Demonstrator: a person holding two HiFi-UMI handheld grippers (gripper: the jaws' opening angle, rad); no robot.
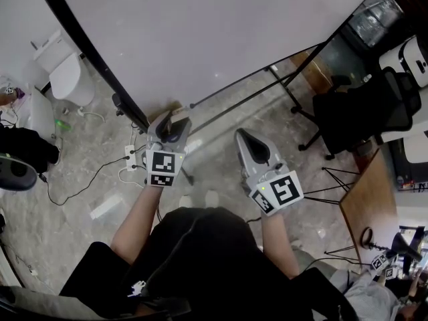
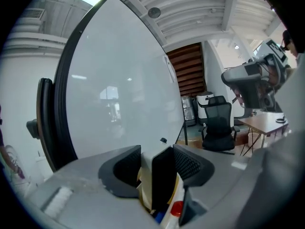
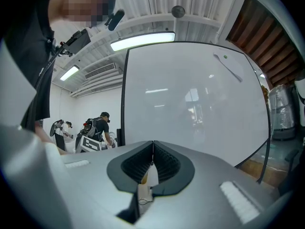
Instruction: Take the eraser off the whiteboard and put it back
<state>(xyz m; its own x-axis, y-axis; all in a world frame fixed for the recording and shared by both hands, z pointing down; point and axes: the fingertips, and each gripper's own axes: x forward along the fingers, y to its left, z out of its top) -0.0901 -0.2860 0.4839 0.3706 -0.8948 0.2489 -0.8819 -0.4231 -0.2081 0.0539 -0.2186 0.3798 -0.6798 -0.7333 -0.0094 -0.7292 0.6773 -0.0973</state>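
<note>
A large black-framed whiteboard stands ahead, black office chair to its right; left gripper clamps the black-and-white block eraser near the board's lower edge; right gripper sits closed, empty.

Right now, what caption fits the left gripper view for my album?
Left hand-held gripper clamps the eraser, facing the whiteboard.
</note>
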